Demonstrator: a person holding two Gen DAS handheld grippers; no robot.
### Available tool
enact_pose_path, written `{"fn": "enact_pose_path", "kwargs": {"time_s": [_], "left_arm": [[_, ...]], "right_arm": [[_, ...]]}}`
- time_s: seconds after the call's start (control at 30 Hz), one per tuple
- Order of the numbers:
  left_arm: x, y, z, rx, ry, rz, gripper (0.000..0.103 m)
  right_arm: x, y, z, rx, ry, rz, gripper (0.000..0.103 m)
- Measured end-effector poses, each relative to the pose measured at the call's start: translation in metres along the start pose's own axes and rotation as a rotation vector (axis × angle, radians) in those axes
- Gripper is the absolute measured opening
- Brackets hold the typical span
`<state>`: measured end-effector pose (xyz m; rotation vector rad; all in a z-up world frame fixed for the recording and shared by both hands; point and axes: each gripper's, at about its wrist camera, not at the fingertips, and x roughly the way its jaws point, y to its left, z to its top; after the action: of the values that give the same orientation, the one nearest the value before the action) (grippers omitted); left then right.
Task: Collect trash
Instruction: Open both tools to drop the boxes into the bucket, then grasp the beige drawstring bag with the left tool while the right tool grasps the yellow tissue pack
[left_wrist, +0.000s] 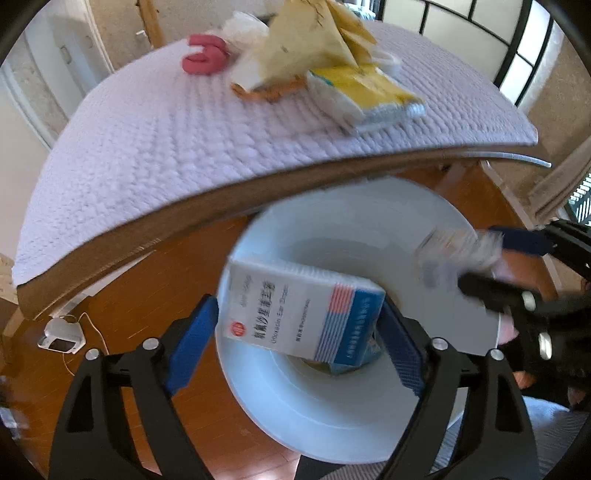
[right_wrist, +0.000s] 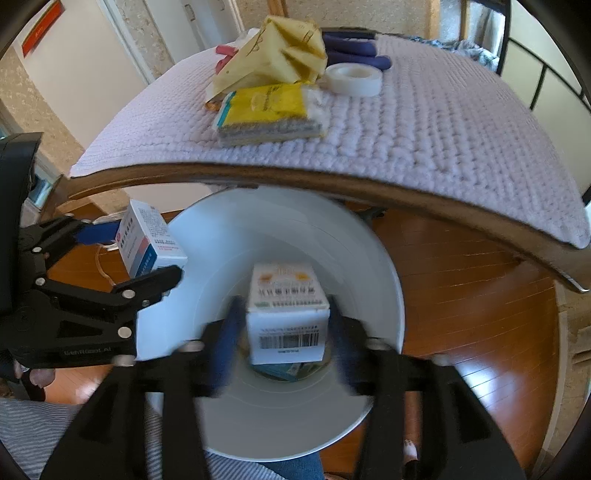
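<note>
So right now I've got both grippers hanging over the white trash bin (left_wrist: 332, 406), which sits on the wood floor (left_wrist: 140, 332) just below the edge of the table (left_wrist: 147, 229).

My left gripper (left_wrist: 299, 332) has its blue pads clamped on either end of a white medicine box (left_wrist: 295, 314) with red and blue stripes. The box is tilted a bit and sits right above the bin's opening. From the right wrist cam I can see that same box off to the left, above the bin's rim.

My right gripper (right_wrist: 284, 343) has a second box, a white barcode box (right_wrist: 286, 317), sitting between its fingers over the middle of the bin. That view is pretty motion-blurred, and there looks to be a sliver of gap between the pads and the box, so I honestly can't tell if it's gripping or has let go. Down at the bottom of the bin I can just make out something bluish already lying in there (right_wrist: 284, 369).

Up on the table, on the knitted white cloth (right_wrist: 443, 129), there's more stuff: a crumpled yellow paper bag (right_wrist: 280, 51), a yellow packet (right_wrist: 269, 110) in front of it, a roll of white tape (right_wrist: 352, 79), a pink clip (left_wrist: 203, 55) and some purple thing (right_wrist: 354, 50) at the back.
</note>
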<state>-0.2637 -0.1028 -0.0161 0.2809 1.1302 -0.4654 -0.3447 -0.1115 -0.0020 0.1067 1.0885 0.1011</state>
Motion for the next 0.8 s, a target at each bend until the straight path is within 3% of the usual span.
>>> {"fn": "enact_pose_path", "kwargs": {"time_s": [0.1, 0.43, 0.53, 0.6, 0.67, 0.8], "left_arm": [[-0.004, 0.009, 0.003, -0.053, -0.016, -0.056, 0.087], [-0.012, 0.017, 0.004, -0.065, -0.031, -0.073, 0.087], [-0.032, 0.030, 0.010, -0.093, -0.065, -0.110, 0.087], [-0.050, 0.042, 0.020, -0.120, -0.107, -0.160, 0.088], [-0.069, 0.057, 0.038, -0.143, -0.162, -0.184, 0.100], [-0.078, 0.073, 0.077, -0.185, -0.207, -0.271, 0.102]], "right_arm": [[-0.008, -0.001, 0.003, 0.007, -0.032, 0.006, 0.081], [-0.026, -0.006, 0.011, 0.023, -0.089, 0.004, 0.082], [-0.033, -0.004, 0.017, 0.014, -0.128, -0.021, 0.088], [-0.038, -0.003, 0.022, 0.006, -0.163, -0.031, 0.093], [-0.042, -0.001, 0.028, -0.004, -0.195, -0.039, 0.095], [-0.036, 0.008, 0.048, -0.020, -0.230, -0.043, 0.096]]}}
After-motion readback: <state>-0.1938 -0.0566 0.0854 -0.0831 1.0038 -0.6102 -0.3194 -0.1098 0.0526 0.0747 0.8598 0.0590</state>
